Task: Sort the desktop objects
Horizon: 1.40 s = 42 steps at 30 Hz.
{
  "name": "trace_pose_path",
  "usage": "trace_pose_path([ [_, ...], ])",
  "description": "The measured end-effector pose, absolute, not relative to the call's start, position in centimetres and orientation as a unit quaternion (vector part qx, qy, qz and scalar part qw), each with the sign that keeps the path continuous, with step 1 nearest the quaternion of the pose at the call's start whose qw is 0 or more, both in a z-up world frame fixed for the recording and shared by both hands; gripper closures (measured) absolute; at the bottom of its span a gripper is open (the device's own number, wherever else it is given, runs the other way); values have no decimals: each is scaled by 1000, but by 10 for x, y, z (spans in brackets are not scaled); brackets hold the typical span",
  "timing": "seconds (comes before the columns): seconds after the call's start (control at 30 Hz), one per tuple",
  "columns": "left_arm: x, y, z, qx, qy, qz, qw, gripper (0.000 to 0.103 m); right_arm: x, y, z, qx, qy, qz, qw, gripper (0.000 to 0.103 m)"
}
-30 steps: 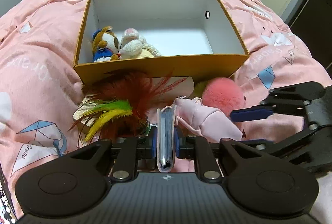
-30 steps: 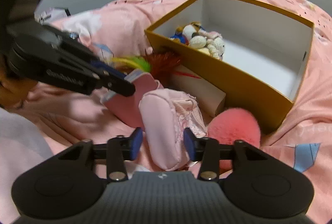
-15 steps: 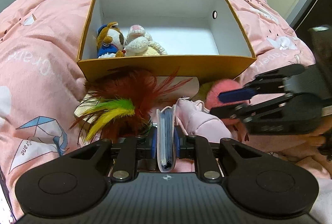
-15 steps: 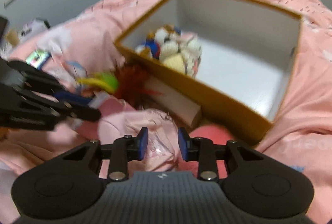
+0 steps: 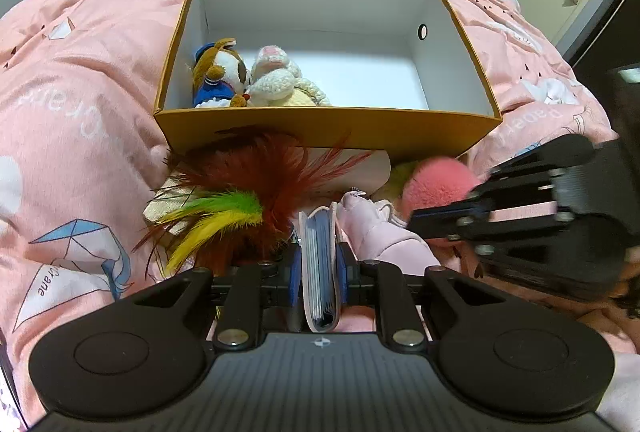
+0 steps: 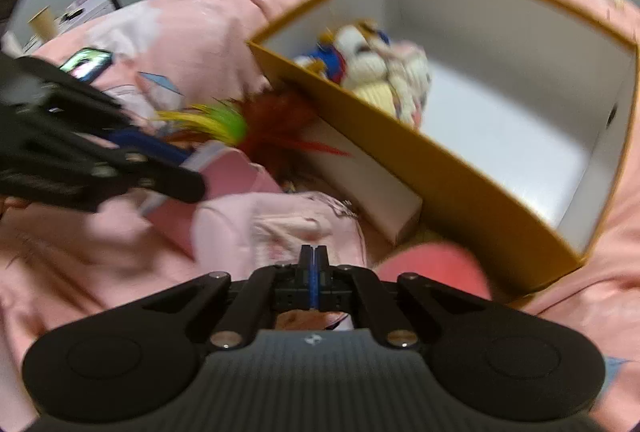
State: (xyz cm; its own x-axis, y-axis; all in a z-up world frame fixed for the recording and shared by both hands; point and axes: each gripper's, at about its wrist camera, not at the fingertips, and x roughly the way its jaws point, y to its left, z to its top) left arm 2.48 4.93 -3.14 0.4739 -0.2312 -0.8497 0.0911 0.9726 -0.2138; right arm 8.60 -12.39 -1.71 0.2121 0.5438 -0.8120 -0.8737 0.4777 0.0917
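left hand-held gripper (image 5: 319, 270) is clamped on a small pink card wallet (image 5: 320, 264), stood on edge between its pads, just short of the orange box (image 5: 328, 130) on the pink bed quilt (image 5: 80, 104). the right hand-held gripper (image 6: 314, 268) has its jaws pressed together down on the pale pink pouch (image 6: 276, 228); whether any fabric is pinched, i cannot tell, the view is blurred. the pouch lies beside the wallet, with the feather toy (image 5: 240, 196) to the left and the pink pompom (image 5: 436, 180) touching it on the right, all crowded against the box's near wall. two plush toys (image 5: 248, 80) already sit in the box's left corner. to do this well, i'd say: lift the pouch slowly, check that it comes up, clear the near wall, and drop it in the bare right half. risk is a thin pinch slipping, or the feathers dragging along.
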Motion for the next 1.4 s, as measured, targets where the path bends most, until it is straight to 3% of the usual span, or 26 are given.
trace_pose_path([
  [0.13, 24, 48, -31, -66, 504, -93, 856, 83, 72, -135, 14, -213, 375, 471, 770, 103],
  [0.3, 24, 47, -31, -64, 504, -91, 856, 83, 86, -139, 17, -170, 402, 478, 762, 103],
  [0.33, 24, 47, -31, -64, 504, -92, 856, 83, 91, -138, 11, -164, 411, 474, 761, 98],
  [0.47, 24, 47, -31, -65, 504, -92, 856, 83, 113, -131, -9, -107, 455, 461, 754, 95],
  [0.73, 25, 48, -31, -69, 504, -91, 856, 83, 148, -129, -41, 12, 515, 428, 743, 72],
  [1.0, 24, 48, -32, -68, 504, -92, 856, 83, 135, -145, -26, 77, 516, 418, 743, 71],
  [1.4, 24, 44, -33, -71, 505, -105, 854, 83, 158, -107, -42, 51, 568, 368, 734, 64],
])
